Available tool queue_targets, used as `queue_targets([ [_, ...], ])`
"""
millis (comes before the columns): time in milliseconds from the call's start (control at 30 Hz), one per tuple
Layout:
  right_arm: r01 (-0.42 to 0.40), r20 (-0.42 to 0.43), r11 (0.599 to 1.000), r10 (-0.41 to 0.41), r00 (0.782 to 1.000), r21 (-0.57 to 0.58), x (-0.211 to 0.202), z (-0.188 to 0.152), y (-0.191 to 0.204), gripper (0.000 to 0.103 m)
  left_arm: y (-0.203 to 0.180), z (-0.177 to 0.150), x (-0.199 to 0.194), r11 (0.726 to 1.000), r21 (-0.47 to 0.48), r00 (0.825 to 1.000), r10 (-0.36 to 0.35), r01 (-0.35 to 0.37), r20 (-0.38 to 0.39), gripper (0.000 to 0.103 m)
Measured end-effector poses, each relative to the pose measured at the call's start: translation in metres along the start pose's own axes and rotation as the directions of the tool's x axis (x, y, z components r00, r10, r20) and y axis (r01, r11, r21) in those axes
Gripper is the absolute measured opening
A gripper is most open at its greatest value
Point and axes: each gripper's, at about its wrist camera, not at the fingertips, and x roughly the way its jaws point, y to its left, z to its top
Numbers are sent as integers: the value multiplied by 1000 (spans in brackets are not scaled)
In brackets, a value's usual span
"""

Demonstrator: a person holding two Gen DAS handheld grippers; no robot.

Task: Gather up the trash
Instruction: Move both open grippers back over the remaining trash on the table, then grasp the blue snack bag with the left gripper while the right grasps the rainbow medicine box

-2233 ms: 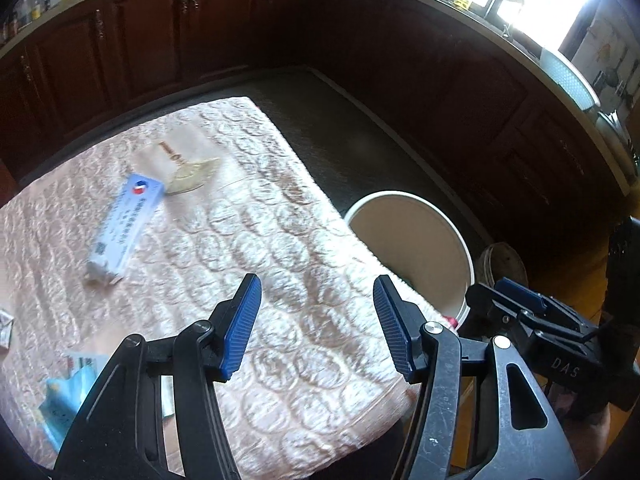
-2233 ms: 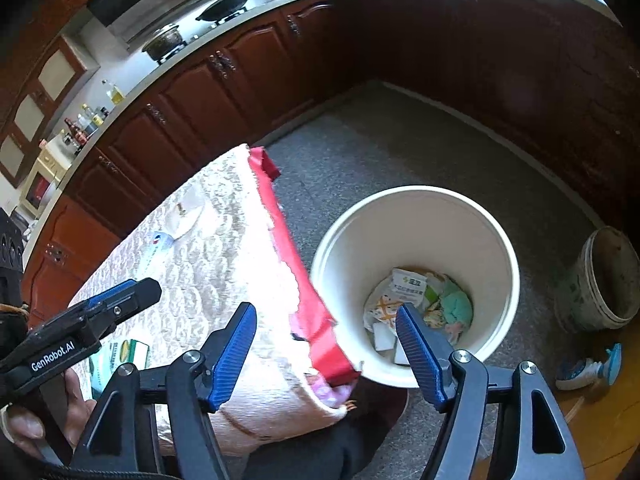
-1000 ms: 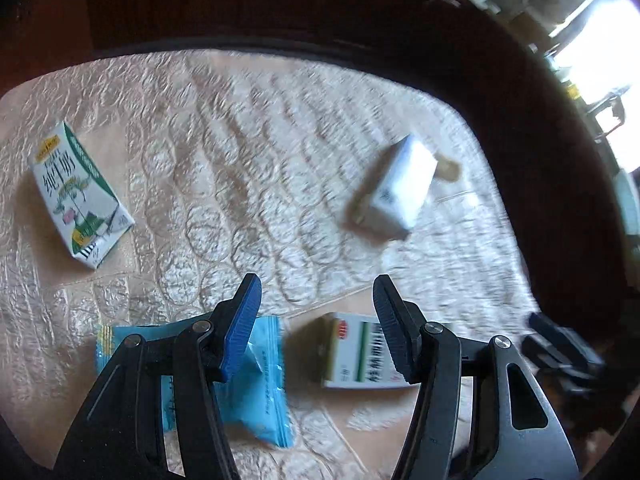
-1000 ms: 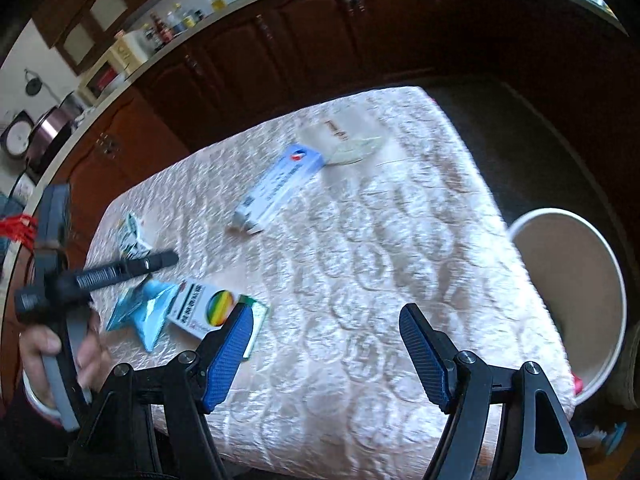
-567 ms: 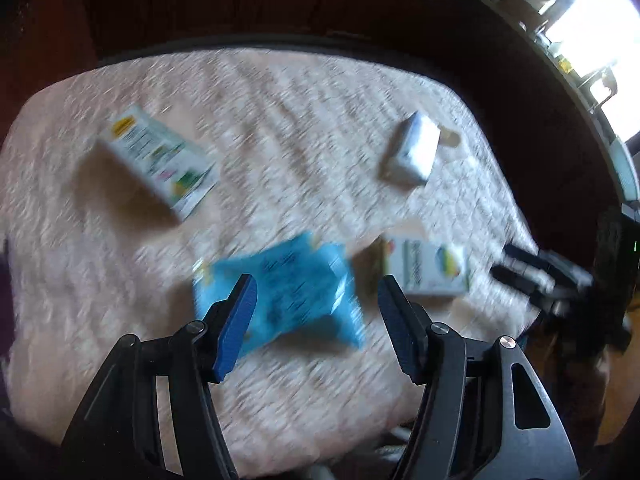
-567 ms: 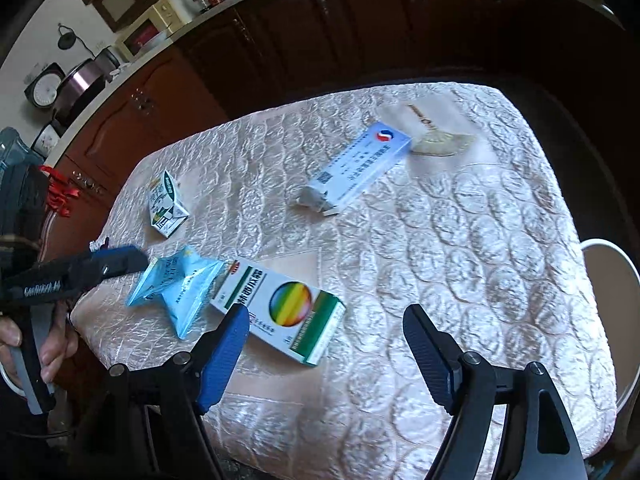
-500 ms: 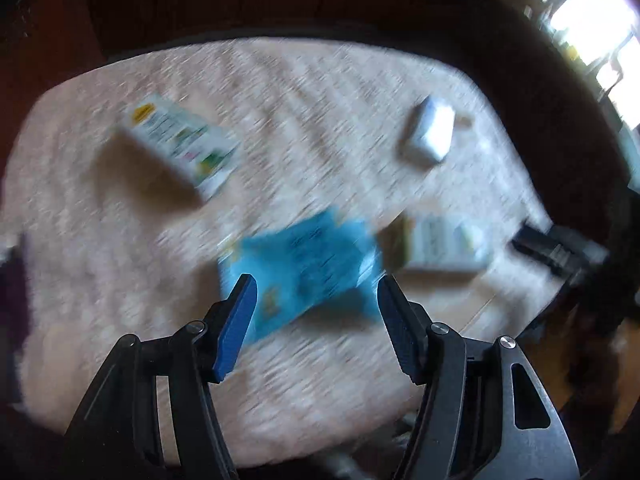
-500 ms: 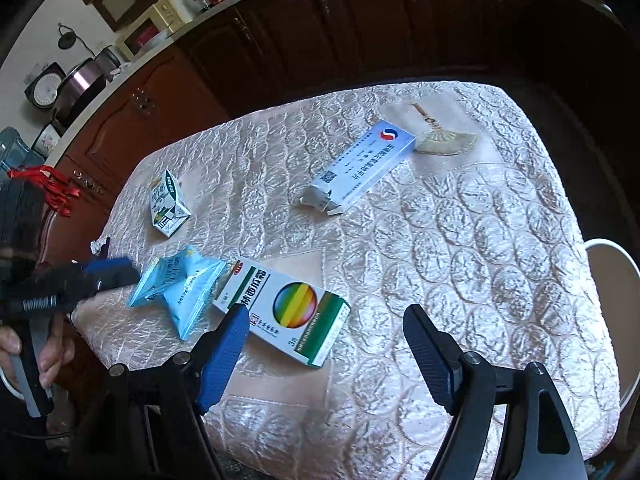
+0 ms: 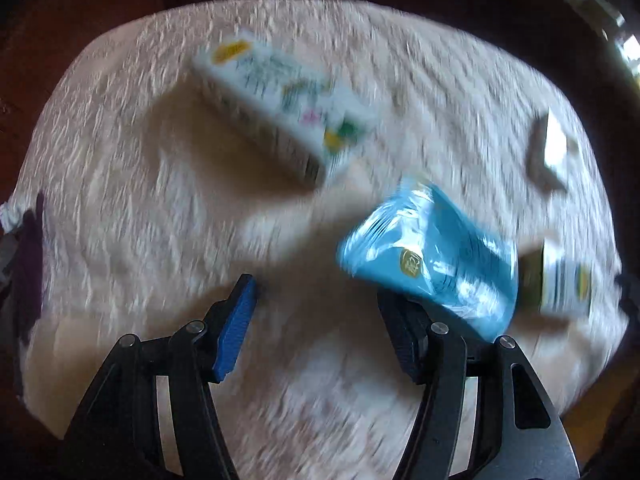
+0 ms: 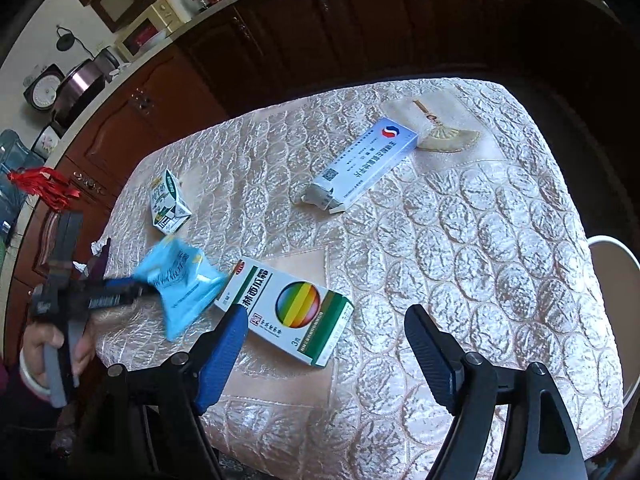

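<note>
A blue plastic packet (image 9: 432, 256) lies on the pink quilted table (image 9: 160, 208), tilted against my left gripper's right finger. My left gripper (image 9: 316, 312) is open; the packet sits to the right of the gap, not between the pads. The view is blurred. In the right wrist view the left gripper (image 10: 120, 292) touches the blue packet (image 10: 180, 284). My right gripper (image 10: 328, 340) is open and empty above a green and white box with a rainbow disc (image 10: 288, 312). A small milk carton (image 10: 166, 202) and a long blue and white box (image 10: 362, 164) lie farther back.
A white bin's rim (image 10: 616, 248) shows past the table's right edge. Dark wooden cabinets (image 10: 320, 32) run behind the table. A gold fan motif (image 10: 448, 136) is stitched into the cloth. The milk carton (image 9: 280, 100) lies beyond my left gripper.
My left gripper has swung left and dropped toward the table, so the blue packet now sits at its right finger, lifted at one end. The right gripper has barely moved.
</note>
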Motion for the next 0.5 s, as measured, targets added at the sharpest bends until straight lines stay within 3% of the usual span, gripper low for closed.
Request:
queue_targets([
  [267,-11,-1,1000,11,1000,-23,2,1,6,83,-19,9,-21,985,-23,984,-169,171,57,62],
  [367,-20,-11,996,19,1000,-81,9,3,18,88,-11,8,-33,977,-39,976,-205,208,71,65],
  [500,-23,-61,970,8,998,-243,30,7,43,90,11,6,-49,964,-64,965,-252,257,74,70],
])
